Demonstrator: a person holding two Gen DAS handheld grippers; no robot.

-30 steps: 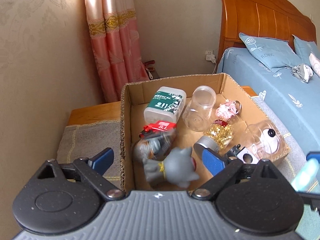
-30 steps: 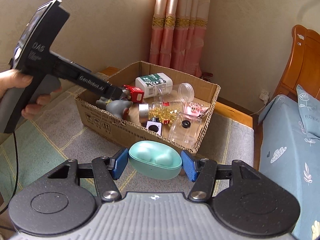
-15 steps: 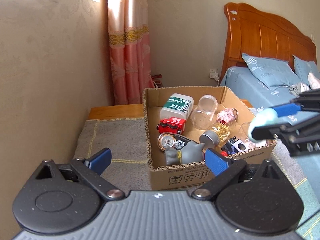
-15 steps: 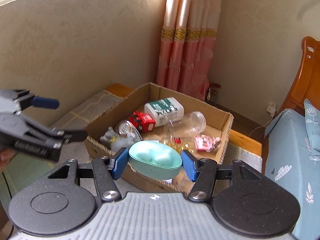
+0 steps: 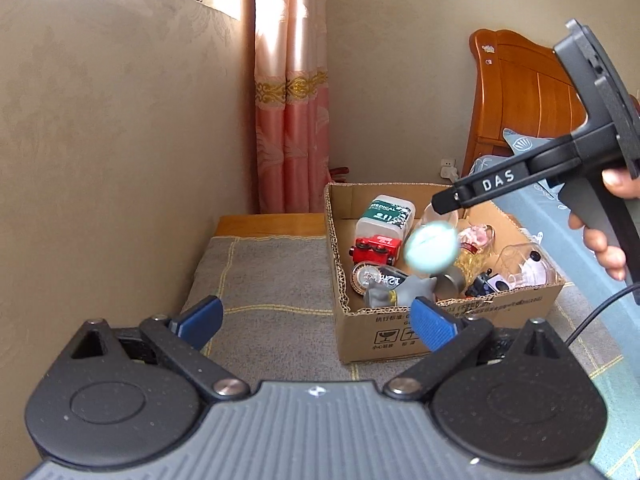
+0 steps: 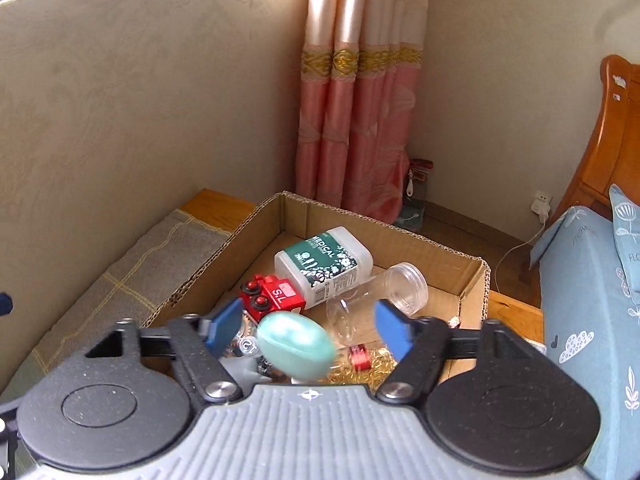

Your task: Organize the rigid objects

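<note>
A mint-green oval case [image 6: 296,346] falls, blurred, between my right gripper's [image 6: 308,328] open fingers, touching neither pad, above the cardboard box [image 6: 472,280]. In the left wrist view the case [image 5: 431,247] hangs blurred in the air over the box [image 5: 448,326], below the right gripper's tip. The box holds a white medical bottle [image 6: 326,260], a red toy car [image 6: 272,298], a clear jar [image 6: 380,294], a grey toy figure [image 5: 400,294] and gold beads. My left gripper [image 5: 316,320] is open and empty, in front of the box's left corner.
The box sits on a grey mat [image 5: 264,280] on a wooden bench beside a beige wall. A pink curtain [image 6: 356,120] hangs behind. A bed with blue bedding [image 6: 592,292] and a wooden headboard [image 5: 528,108] stands at the right.
My right gripper moved over the box and opened, letting the mint-green case drop. My left gripper drew back and up from the box.
</note>
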